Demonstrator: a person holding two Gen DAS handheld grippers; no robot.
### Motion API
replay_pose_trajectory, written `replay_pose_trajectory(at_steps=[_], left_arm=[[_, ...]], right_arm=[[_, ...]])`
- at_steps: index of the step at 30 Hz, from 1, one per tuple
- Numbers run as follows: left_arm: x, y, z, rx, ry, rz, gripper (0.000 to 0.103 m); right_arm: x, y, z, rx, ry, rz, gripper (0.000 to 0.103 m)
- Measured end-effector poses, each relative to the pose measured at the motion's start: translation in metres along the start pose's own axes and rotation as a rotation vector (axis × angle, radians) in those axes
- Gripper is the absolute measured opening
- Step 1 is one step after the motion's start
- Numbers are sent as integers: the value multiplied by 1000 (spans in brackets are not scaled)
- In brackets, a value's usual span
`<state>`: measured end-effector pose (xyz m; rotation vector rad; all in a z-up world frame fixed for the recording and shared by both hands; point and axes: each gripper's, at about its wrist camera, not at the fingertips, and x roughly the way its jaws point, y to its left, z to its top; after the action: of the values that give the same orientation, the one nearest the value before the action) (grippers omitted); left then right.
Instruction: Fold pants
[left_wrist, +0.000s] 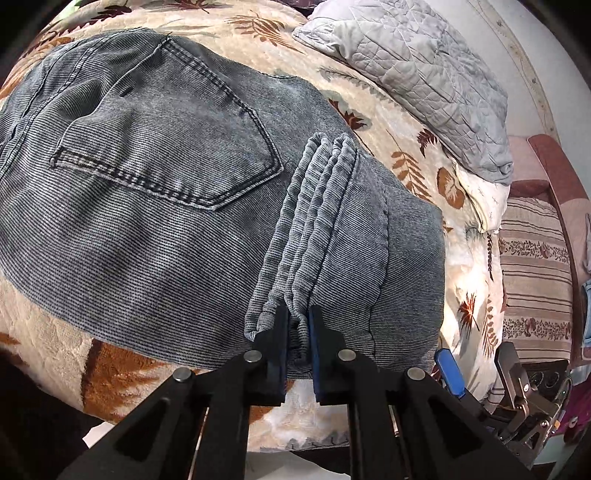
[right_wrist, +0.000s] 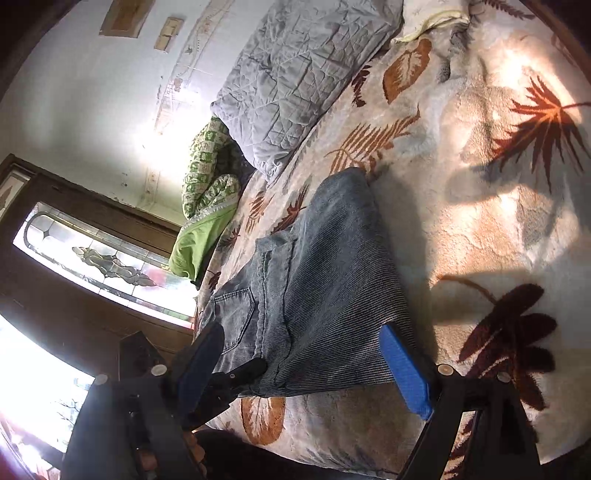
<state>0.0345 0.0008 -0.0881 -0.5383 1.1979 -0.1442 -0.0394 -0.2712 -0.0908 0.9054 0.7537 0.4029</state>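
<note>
Lying folded on the blanket (left_wrist: 369, 110), grey pants (left_wrist: 147, 184) have hems clamped by left fingers (left_wrist: 280, 332); right fingers (right_wrist: 402, 373) apart.

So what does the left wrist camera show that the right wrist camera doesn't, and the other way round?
Only the left wrist view shows the left gripper pinching the bunched hems of the pants, the full back pocket, and a striped cushion at right.

Only the right wrist view shows the right gripper with its jaws wide apart on either side of the folded edge, a stained-glass window, and a green patterned cloth.

Both show the grey-blue pants lying on the leaf-print blanket, with a grey quilted pillow beyond.
</note>
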Motion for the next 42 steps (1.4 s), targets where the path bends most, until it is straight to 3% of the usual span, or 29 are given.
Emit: replay_pose_trajectory(at_steps=[3,4,5,7,8,10,12,15,20,24,28,30,31,33,35,37,38,42], left_arm=[[-3,-5,3,37,25,-7,13],[-7,-7,5,38,39,-26,18],[-13,-10,8,43,43,-51,33],[-33,-19,19,63,-36,-72,51],[-42,-27,25,87,-79,-77,55],[-50,-42,41,117,-110,-129,55],[-42,-53,60,119,-82,-211,55],[-12,-63,85,87,-13,-235,55],[18,-51,105,29,5,-145,54],[21,-44,107,39,-26,-114,54],[35,-47,108,82,14,-73,54],[44,-43,108,88,40,-17,39],[46,-40,108,85,44,31,14],[44,-33,108,65,35,34,10],[33,-37,102,109,-43,161,0],[32,-35,94,152,-86,252,0],[36,-28,92,134,-53,244,0],[7,-20,91,103,-99,69,0]], right_arm=[[16,-6,-2,18,81,9,88],[23,-11,-4,29,108,-5,88],[22,-11,-4,24,90,2,88],[19,-10,-4,32,96,2,88],[19,-12,-4,36,97,5,88],[19,-15,-4,54,93,17,88],[19,-16,-4,57,96,23,88],[19,-16,-5,57,96,30,88],[16,-19,-6,51,98,54,88],[16,-20,-5,56,103,64,88],[17,-18,-5,53,103,56,88],[17,-18,-5,51,103,55,88],[18,-17,-5,51,102,56,88],[17,-18,-6,48,101,58,88],[17,-17,-6,44,102,55,88],[17,-15,-6,38,103,47,88],[17,-13,-6,32,106,38,88],[10,2,-2,-7,95,10,88]])
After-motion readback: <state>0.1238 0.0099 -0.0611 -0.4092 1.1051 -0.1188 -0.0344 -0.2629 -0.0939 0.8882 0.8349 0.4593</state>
